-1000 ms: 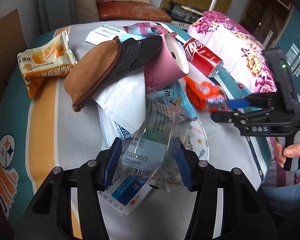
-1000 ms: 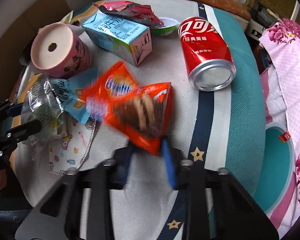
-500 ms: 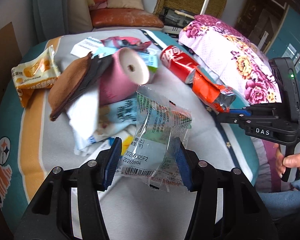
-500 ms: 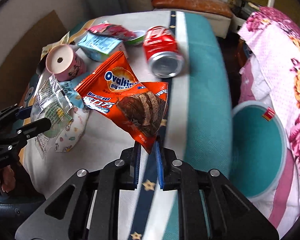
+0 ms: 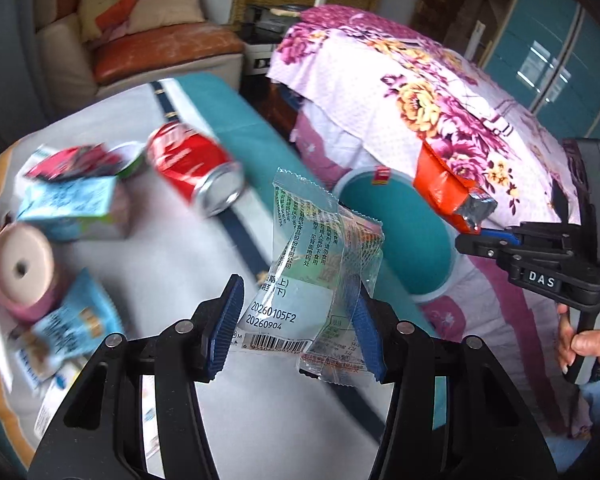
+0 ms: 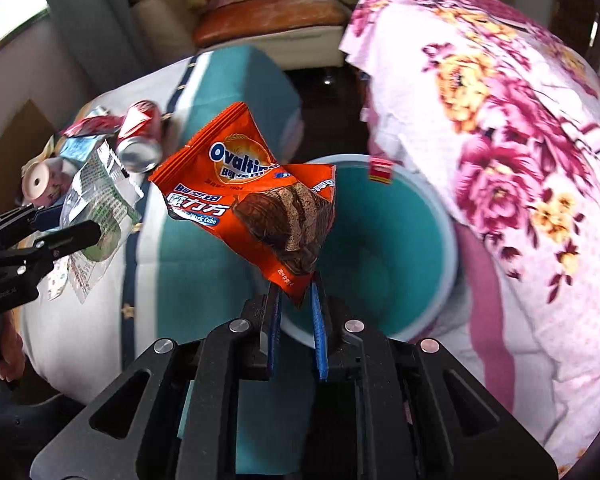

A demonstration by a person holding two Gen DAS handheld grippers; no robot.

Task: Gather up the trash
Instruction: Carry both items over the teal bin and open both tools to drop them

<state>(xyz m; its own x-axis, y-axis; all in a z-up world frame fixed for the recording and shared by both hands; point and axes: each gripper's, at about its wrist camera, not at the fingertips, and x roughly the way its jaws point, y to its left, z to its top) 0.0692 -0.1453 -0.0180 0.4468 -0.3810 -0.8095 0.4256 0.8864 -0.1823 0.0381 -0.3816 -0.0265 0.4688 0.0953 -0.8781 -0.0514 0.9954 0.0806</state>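
A clear plastic wrapper point(image 5: 300, 280) with printed dates hangs above the table edge, and my left gripper point(image 5: 296, 320) is shut on it between its blue pads. My right gripper point(image 6: 296, 320) is shut on the lower corner of an orange Ovaltine wrapper point(image 6: 260, 200), which it holds up over the teal bin point(image 6: 452, 240). In the left wrist view the right gripper point(image 5: 472, 236) holds the orange wrapper point(image 5: 444, 188) just right of the teal bin point(image 5: 432, 294). In the right wrist view the left gripper point(image 6: 68, 220) and clear wrapper point(image 6: 100, 196) are at the far left.
On the table lie a red cola can point(image 5: 196, 168), a blue carton point(image 5: 72, 208), a pink roll point(image 5: 20, 272) and small packets. A floral cloth point(image 5: 420, 92) drapes beside the bin. A sofa point(image 5: 160, 48) stands behind. A hand point(image 5: 584, 340) grips the right handle.
Both grippers lifted their wrappers off the table and swung right towards the teal bin. The orange wrapper now hangs over the bin; the clear wrapper is near the table's edge.
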